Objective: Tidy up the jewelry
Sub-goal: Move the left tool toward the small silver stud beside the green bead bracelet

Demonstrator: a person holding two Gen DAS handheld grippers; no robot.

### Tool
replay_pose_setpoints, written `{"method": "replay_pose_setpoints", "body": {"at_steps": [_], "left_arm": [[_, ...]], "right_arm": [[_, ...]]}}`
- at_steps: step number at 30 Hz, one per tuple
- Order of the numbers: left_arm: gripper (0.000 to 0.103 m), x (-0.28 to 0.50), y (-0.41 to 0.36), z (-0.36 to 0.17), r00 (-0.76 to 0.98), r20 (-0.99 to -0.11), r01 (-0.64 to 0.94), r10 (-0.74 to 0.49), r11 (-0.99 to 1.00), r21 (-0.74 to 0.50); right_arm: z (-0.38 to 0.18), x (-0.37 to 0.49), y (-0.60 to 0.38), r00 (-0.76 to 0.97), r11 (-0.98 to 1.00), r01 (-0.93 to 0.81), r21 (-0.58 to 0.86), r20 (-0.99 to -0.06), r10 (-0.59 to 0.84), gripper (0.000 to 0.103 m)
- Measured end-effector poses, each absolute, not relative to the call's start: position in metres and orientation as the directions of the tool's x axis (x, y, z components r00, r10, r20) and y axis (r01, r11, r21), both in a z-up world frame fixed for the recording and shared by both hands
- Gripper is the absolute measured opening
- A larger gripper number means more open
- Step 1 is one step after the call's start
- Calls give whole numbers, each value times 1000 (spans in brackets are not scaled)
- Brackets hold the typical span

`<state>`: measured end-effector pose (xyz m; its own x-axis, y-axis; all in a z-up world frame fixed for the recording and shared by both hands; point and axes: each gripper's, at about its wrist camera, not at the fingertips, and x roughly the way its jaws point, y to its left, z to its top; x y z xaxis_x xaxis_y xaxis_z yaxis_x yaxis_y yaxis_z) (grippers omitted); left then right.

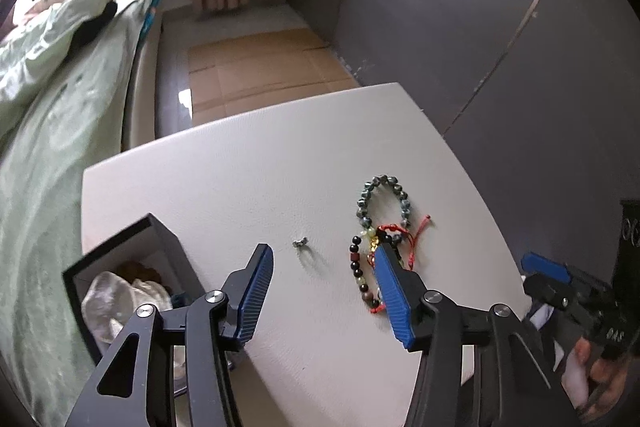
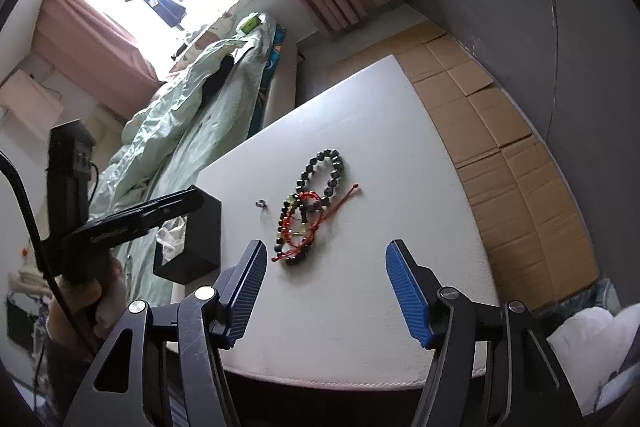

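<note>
Writing: white marks on the side of the right claw (image 1: 546,267) in the left view, too blurred to read; a pale printed word on the arm of the left claw (image 2: 188,205) in the right view, also unreadable; no labels on the box or jewelry.

Left claw (image 1: 324,291) — jaws parted about midway, nothing between the pads, holding nothing; it hangs over the white table (image 1: 240,155); its right finger (image 1: 392,299) overlaps the near end of the bracelets in the picture, whether it touches them I cannot tell.

Right claw (image 2: 326,287) — jaws parted to a similar width, empty, above the near edge of the table (image 2: 360,107); the bracelets lie ahead of it, apart from the pads.

Jewelry: dark bead bracelet (image 1: 384,201) lies flat near the table's middle; a mixed bead bracelet (image 1: 360,267) with black, red and pale beads lies just beside it, overlapping; a red cord (image 1: 416,231) is tangled through both; a small ring (image 1: 299,243) sits alone on the bare table, between bracelets and box.

Black box (image 1: 160,239) stands open at the table's left edge, pale crumpled stuff inside; a hand (image 1: 592,367) grips the right claw's handle; bed (image 1: 60,107) with green cover beyond the table; cardboard (image 1: 256,67) on the floor.
</note>
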<state>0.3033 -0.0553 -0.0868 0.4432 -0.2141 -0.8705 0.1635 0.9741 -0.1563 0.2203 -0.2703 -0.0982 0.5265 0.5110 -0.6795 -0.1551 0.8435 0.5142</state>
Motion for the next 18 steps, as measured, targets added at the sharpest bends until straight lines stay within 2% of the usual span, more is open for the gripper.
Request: {"method": "replay_pose_setpoints", "body": {"at_steps": [5,7,15,18], "left_arm": [[40,320,-61,-106,402,-897,113,-182,982,-149],[39,324,-61,-113,391,-904,98,-173,984,-146],[38,338,-63,-138,358,-921,60,-153,988,-140],[29,339,-62,-145,350,-926,45,-142,990,-134]], "right_arm": [[-105,226,-274,517,831,-144,538,-675,527,41],[-108,229,-273,511,825,-143,546,-673,534,37],[-123,239,-269,485,814,-131,566,-680,550,34],[-129,244,-266,474,813,-125,568,-686,552,34]]}}
